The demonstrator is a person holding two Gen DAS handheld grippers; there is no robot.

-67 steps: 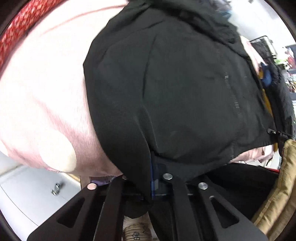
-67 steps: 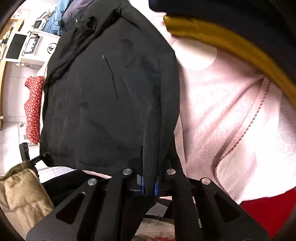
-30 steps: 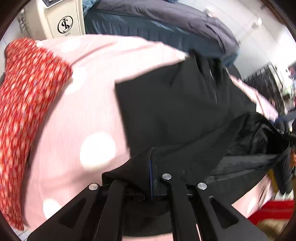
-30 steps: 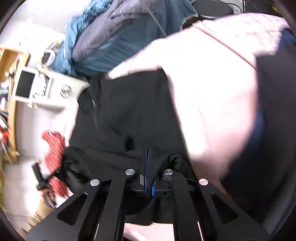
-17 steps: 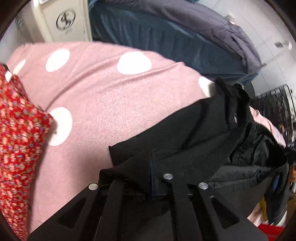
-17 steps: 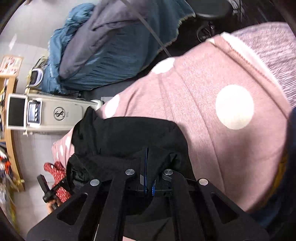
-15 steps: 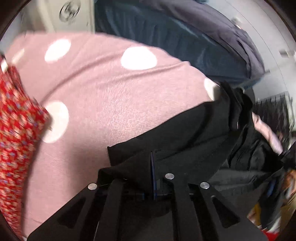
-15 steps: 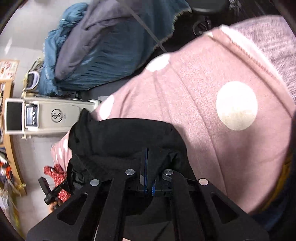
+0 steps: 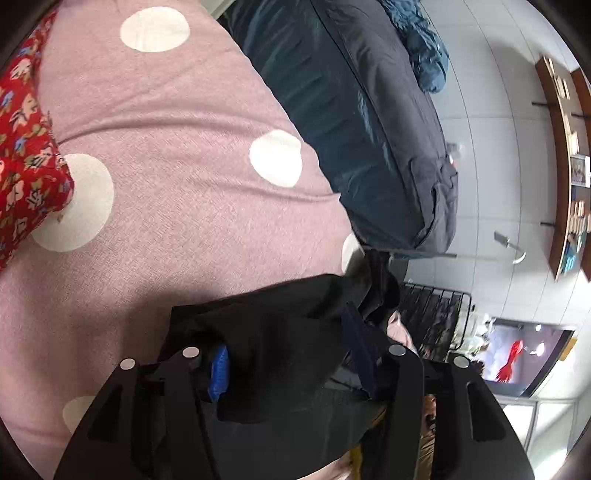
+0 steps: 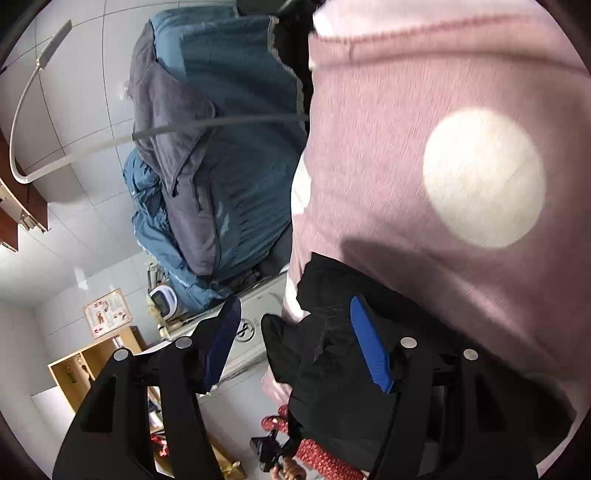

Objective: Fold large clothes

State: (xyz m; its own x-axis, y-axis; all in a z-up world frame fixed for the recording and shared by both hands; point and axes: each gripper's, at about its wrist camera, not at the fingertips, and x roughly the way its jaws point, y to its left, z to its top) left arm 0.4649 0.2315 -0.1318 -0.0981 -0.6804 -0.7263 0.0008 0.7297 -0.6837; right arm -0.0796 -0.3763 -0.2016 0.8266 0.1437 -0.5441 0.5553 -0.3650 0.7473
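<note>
Both jaws have just been opening: left gripper and right gripper stand apart with the black garment lying loose between the pads, unpinched, bunched on the near side of the pink polka-dot blanket.

White appliance: round black logo mark, letter unclear. Wall poster: print too small to read. No other legible text.

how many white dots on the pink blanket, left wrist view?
5: top, centre, left beside the red floral cloth, a sliver by the black garment, one at lower left. The garment may hide more.
</note>
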